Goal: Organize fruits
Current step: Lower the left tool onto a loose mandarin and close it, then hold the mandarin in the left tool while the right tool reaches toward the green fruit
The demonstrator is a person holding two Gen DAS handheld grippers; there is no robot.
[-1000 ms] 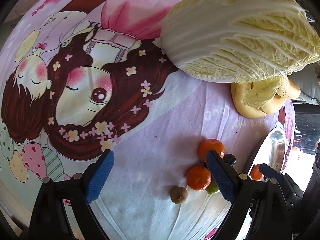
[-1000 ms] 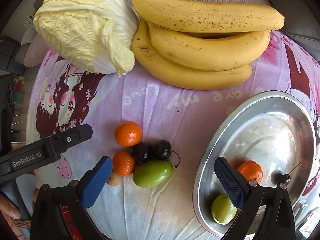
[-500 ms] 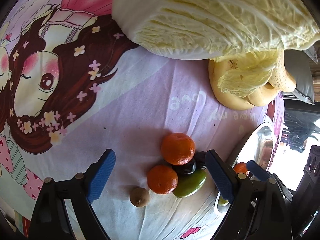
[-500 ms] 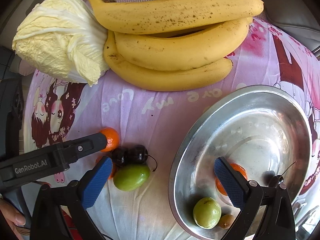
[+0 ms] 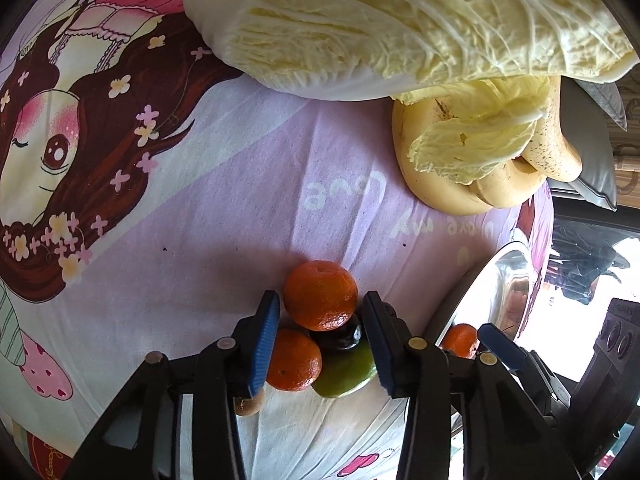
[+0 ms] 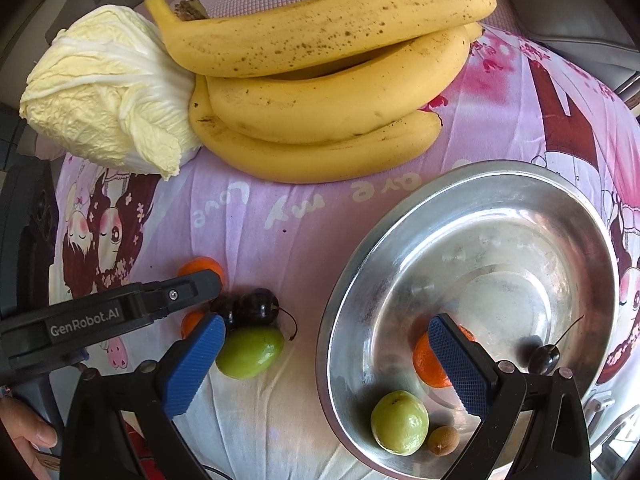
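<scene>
My left gripper (image 5: 322, 300) points down at a small fruit pile on the lilac cartoon cloth. Its jaws are closing with the upper tangerine (image 5: 320, 294) between them, and the blue pads meet its two sides. Below it lie a second tangerine (image 5: 294, 360), a dark cherry (image 5: 340, 338), a green fruit (image 5: 346, 372) and a small brown fruit (image 5: 248, 406). My right gripper (image 6: 324, 360) stands open above the rim of the steel bowl (image 6: 360, 280). The bowl holds a tangerine (image 6: 426, 364), a green fruit (image 6: 399, 422), a brown fruit (image 6: 443, 440) and a cherry (image 6: 544, 356).
A napa cabbage (image 6: 104, 88) and a bunch of bananas (image 6: 320, 80) lie at the far side of the cloth. The left gripper's black arm (image 6: 100, 320) crosses the left of the right wrist view, with a person's fingers (image 6: 28, 436) below it. Grey cushions border the far edge.
The left gripper came forward and down over the fruit pile and its jaws drew in from wide apart to the upper tangerine. The right gripper shifted over the bowl's near rim, jaws unchanged.
</scene>
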